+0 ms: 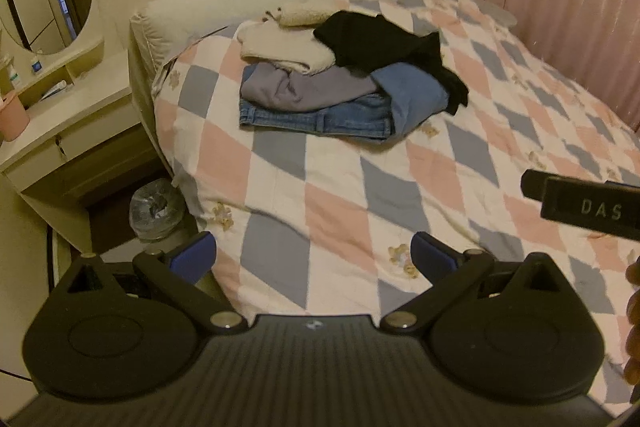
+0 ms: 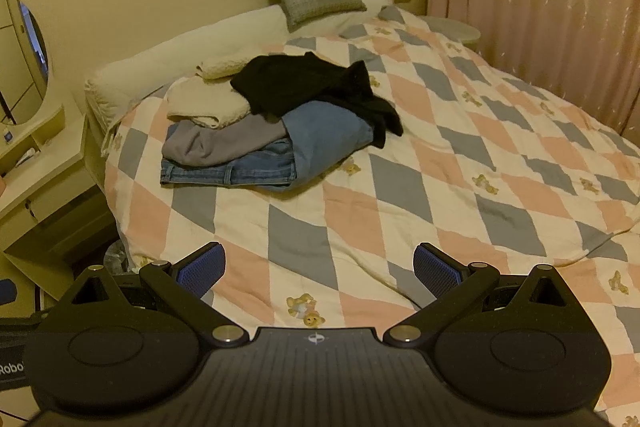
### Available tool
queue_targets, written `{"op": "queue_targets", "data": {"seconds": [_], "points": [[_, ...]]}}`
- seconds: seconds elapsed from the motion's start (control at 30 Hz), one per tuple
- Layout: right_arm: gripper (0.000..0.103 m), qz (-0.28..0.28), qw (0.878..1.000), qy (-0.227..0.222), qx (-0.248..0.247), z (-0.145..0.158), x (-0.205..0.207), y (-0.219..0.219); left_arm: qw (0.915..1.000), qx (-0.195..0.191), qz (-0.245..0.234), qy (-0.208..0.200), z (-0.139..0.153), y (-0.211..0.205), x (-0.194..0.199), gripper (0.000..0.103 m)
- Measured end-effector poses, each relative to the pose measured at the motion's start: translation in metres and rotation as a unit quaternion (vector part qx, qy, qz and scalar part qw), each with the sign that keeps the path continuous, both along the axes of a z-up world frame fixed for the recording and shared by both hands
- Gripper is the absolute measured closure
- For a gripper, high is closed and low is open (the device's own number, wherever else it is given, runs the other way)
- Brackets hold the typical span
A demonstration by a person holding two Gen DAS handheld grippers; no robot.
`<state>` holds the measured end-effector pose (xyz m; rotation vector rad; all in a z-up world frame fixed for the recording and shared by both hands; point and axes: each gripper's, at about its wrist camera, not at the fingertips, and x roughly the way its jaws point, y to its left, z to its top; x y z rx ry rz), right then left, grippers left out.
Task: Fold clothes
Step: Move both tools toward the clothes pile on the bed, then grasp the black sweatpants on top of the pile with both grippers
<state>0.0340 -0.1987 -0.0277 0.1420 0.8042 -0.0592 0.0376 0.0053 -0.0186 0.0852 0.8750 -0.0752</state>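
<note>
left gripper (image 1: 314, 255) jaws wide apart, holding nothing, above the near edge of the quilt (image 1: 340, 195). right gripper (image 2: 319, 267) same. clothes pile (image 1: 344, 75) sits mid-bed near the bolster (image 1: 240, 7): black top (image 1: 380, 43) over jeans (image 1: 320, 117), grey and cream pieces, maybe towels.

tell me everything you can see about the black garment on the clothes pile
The black garment is dark, matte, soft-looking fabric, crumpled rather than folded, with no print or fastening discernible. It lies on top of the clothes pile on the checked quilt, draped over the blue garment and the grey garment, its left edge against the cream knit. One limp end trails down the pile's right side onto the quilt. Neither claw touches it.
</note>
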Motion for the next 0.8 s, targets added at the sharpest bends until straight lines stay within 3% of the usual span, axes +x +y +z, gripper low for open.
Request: {"op": "queue_targets", "data": {"seconds": [0.13, 0.4, 0.57, 0.8], "points": [[0.0, -0.002, 1.0, -0.002, 0.006, -0.009, 0.016, 0.007, 1.0, 0.006, -0.007, 0.0, -0.007, 0.01, 0.024, 0.001], [0.0, -0.009, 0.997, -0.063, -0.044, -0.018, 0.062, 0.024, 0.9988, 0.007, -0.049, 0.0, -0.026, 0.019, 0.113, 0.001], [0.0, -0.017, 0.999, -0.035, -0.013, -0.033, 0.118, 0.022, 0.9948, -0.002, -0.101, -0.006, -0.037, 0.023, 0.178, 0.001], [0.0, -0.028, 0.999, 0.02, 0.02, -0.067, 0.191, 0.03, 0.9921, 0.005, -0.123, 0.024, -0.064, 0.041, 0.269, 0.001]]}}
